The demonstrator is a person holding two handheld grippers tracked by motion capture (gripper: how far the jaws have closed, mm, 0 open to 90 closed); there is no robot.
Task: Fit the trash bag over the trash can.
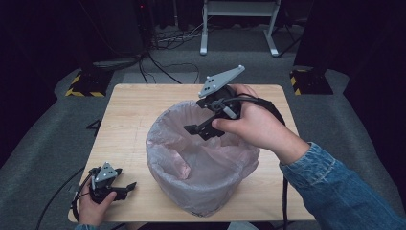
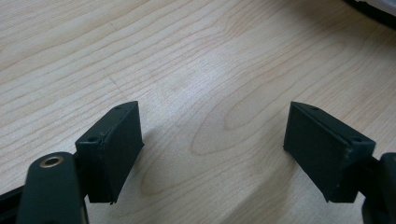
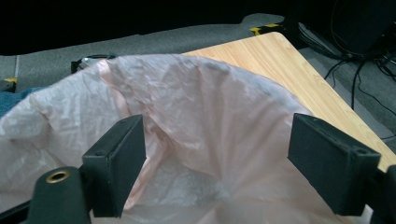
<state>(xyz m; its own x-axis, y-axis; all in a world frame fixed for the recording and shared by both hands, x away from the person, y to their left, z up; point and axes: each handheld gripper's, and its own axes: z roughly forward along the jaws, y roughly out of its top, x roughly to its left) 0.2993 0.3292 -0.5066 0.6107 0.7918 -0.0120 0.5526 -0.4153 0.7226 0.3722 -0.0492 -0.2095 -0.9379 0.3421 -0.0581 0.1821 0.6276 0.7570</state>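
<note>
Pink liner [image 3: 205,121] between open right claw [image 3: 217,168]

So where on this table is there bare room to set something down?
The widest bare stretch of table lies left of the bin, between its pink liner and the left edge, ahead of the left gripper. A narrower strip runs along the far edge. It is crowded over the bin's mouth, where the right gripper hangs with jaws apart.
</note>
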